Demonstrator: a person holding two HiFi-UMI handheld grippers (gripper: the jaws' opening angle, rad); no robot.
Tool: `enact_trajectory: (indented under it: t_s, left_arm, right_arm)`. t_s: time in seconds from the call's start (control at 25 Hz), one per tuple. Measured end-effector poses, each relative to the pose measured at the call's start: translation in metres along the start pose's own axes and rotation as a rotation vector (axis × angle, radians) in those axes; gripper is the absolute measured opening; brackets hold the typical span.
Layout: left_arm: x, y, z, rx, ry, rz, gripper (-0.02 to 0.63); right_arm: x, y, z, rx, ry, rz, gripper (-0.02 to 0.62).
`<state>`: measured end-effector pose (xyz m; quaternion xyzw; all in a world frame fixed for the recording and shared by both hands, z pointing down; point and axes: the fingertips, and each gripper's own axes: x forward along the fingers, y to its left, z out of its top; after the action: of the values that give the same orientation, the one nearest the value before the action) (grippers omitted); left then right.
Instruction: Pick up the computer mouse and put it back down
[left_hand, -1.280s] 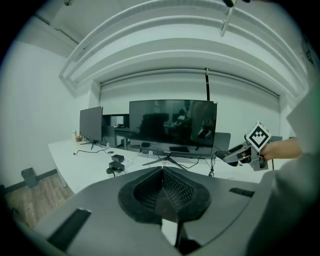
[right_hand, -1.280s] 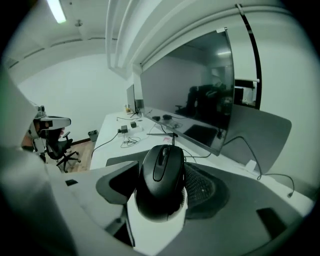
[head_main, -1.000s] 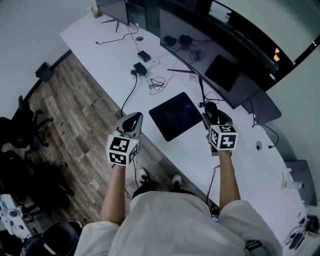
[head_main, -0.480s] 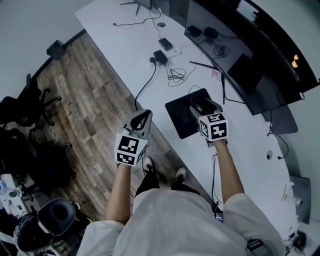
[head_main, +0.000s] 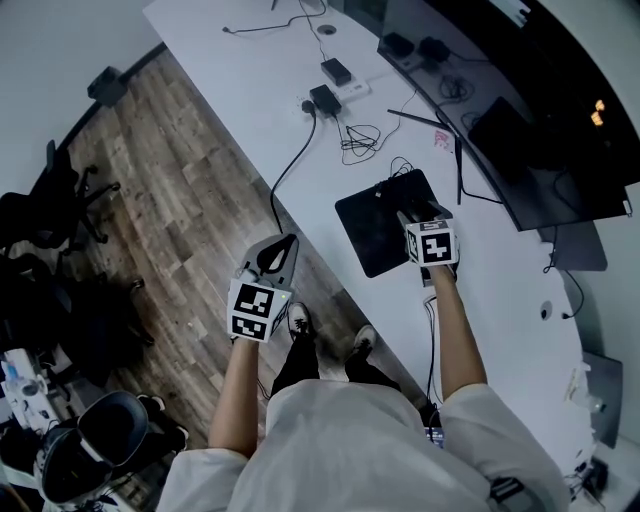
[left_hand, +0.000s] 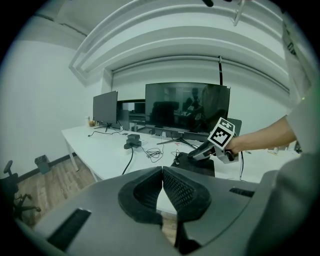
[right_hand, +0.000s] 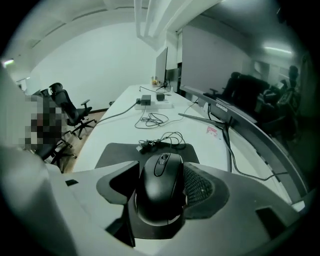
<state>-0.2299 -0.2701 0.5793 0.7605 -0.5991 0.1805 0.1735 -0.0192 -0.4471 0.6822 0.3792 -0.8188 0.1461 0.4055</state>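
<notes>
The black plastic computer mouse (right_hand: 160, 200) sits between the jaws of your right gripper (right_hand: 163, 169), nose pointing away from you. Both ribbed pads press on its flanks, so those jaws are grasping it, spread about as wide as its body.

Directly ahead of and beneath the jaws lies the black rectangular mouse mat (right_hand: 117, 150). The mouse seems to hang a little above it, though the gap is hard to judge. The step in hand therefore looks like the put-down.

To do it well:
- Bring the mouse down with its underside parallel to the mat, so the whole base lands at once and not on one edge.
- Keep the squeeze until you feel it seated.
- Then spread both jaws evenly, so neither pad nudges it sideways.
- Draw straight back along the line of the jaws.

Just beyond the jaw tips, at the mat's far edge, the thin black cable (right_hand: 162, 140) lies bunched. Leave it slack and do not set the mouse on it.

Your left gripper (left_hand: 162, 172) has its jaws clenched on nothing. It hangs off the near edge of the long white surface (head_main: 250, 90), over the wooden floor (head_main: 170, 180), well apart from the mat. Keep it there.
</notes>
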Motion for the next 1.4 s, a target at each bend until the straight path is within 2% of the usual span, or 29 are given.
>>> enact_trajectory:
  t_s: [0.28,0.48,0.64,0.8,0.92,1.12,1.24,1.4]
  left_arm:
    - [0.014,-0.004,-0.017,-0.008,0.037,-0.025,0.018]
    - [0.019,-0.012,-0.025,-0.011,0.05,-0.053,0.018]
    - [0.016,-0.014,-0.015,-0.006,0.024,-0.061,0.018]
    - [0.007,-0.014,0.013,0.01,-0.032,-0.055,0.018]
    - [-0.002,-0.011,0.045,0.029,-0.089,-0.039,0.018]
    - [-0.024,-0.014,0.109,0.116,-0.183,-0.013,0.018]
    - [-0.041,-0.018,0.145,0.14,-0.248,0.0,0.018]
    - [-0.061,-0.026,0.183,0.17,-0.313,0.007,0.018]
  right_arm:
    - [0.021,-0.008,-0.033,-0.015,0.076,-0.035,0.288]
    - [0.033,-0.013,-0.046,0.012,0.083,-0.054,0.311]
    - [0.01,-0.017,-0.033,0.036,0.035,-0.057,0.334]
    - [-0.034,-0.031,-0.002,0.053,-0.092,-0.082,0.328]
    - [-0.078,-0.035,0.028,0.058,-0.207,-0.062,0.273]
    - [-0.16,-0.043,0.067,0.029,-0.383,-0.112,0.128]
    - [-0.2,-0.042,0.083,0.068,-0.443,-0.088,0.018]
    - [-0.245,-0.03,0.101,0.075,-0.495,-0.036,0.014]
